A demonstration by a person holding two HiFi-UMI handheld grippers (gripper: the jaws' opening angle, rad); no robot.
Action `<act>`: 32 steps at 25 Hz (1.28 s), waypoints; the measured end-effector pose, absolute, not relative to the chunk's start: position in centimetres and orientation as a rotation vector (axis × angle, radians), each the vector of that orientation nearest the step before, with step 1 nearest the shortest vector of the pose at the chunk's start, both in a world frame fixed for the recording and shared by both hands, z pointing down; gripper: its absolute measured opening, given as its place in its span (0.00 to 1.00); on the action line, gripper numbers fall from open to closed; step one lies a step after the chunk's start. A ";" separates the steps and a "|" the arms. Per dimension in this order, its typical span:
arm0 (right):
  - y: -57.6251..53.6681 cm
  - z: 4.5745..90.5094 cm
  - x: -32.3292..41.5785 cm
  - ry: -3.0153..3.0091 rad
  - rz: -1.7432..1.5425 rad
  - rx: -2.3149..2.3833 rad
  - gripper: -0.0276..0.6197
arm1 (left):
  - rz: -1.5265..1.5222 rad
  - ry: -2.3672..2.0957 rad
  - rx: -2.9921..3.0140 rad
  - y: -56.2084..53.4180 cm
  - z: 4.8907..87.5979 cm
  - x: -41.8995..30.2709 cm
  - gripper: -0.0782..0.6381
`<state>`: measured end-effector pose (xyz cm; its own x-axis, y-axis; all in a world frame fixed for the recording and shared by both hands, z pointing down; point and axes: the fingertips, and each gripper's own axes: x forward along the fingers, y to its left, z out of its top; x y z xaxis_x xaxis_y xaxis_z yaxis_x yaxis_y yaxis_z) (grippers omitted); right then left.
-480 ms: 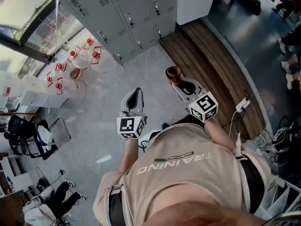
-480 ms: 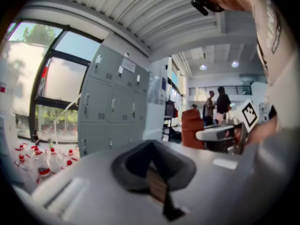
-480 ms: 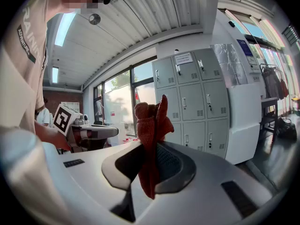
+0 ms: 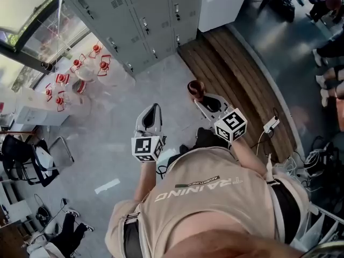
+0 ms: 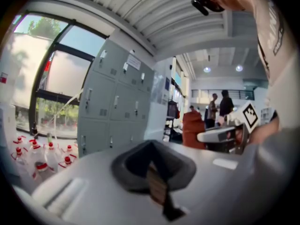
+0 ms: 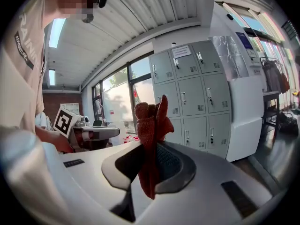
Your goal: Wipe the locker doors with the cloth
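Note:
The grey locker doors (image 4: 145, 20) stand across the floor ahead, with small handles and vents; they also show as lockers (image 6: 197, 93) in the right gripper view and lockers (image 5: 112, 107) in the left gripper view. My right gripper (image 4: 206, 100) is shut on a dark red cloth (image 4: 195, 88), which sticks up bunched from the jaws as the cloth (image 6: 151, 125). My left gripper (image 4: 151, 116) is held beside it, jaws together and holding nothing. Both are well short of the lockers. From the left gripper (image 5: 152, 172) I see the red cloth (image 5: 193, 128) off to the right.
Several red-capped water bottles (image 4: 75, 71) stand on the floor by the window, left of the lockers. A white cabinet (image 4: 223, 4) adjoins the lockers on the right. A wooden strip (image 4: 236, 74) runs along the floor. Chairs (image 4: 27, 160) are at far left; people stand farther right.
The lockers and bottles have shifted a little up and left in the head view. Both grippers keep the same pose, the right still holding the cloth.

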<state>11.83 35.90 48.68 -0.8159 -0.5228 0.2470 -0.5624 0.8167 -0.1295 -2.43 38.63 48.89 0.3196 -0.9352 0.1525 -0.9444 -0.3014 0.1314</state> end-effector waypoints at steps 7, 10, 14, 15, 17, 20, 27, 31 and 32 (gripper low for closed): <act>29.1 48.0 13.4 -2.879 0.318 0.851 0.12 | 0.134 -1.754 2.383 32.2 47.4 -1.2 0.12; 26.1 48.1 14.4 -2.902 0.326 0.828 0.12 | 0.154 -1.776 2.407 28.7 45.6 -0.1 0.12; 22.9 49.2 15.5 -2.914 0.380 0.763 0.12 | 0.165 -1.815 2.382 24.8 45.0 1.2 0.12; 22.1 49.4 15.7 -2.920 0.392 0.749 0.12 | 0.185 -1.820 2.375 23.9 45.1 1.5 0.12; 20.1 49.7 15.9 -2.928 0.413 0.730 0.12 | 0.190 -1.804 2.356 22.1 45.3 2.4 0.12; 17.3 49.9 16.5 -2.933 0.419 0.711 0.12 | 0.117 -1.804 2.313 19.7 45.0 2.9 0.12; 12.4 51.1 14.5 -2.912 0.411 0.671 0.12 | 0.095 -1.869 2.239 15.4 46.0 -0.2 0.12; 9.8 51.4 11.2 -2.890 0.425 0.668 0.12 | 0.070 -1.860 2.245 13.2 46.8 -3.2 0.12; 9.2 51.2 10.0 -2.890 0.411 0.665 0.12 | 0.070 -1.860 2.252 12.6 47.0 -4.1 0.12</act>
<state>10.02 9.18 51.15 -0.8908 -0.4065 0.2031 -0.4470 0.8643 -0.2307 -4.15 12.64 47.03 0.1984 -0.9643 0.1754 -0.9748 -0.1755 0.1379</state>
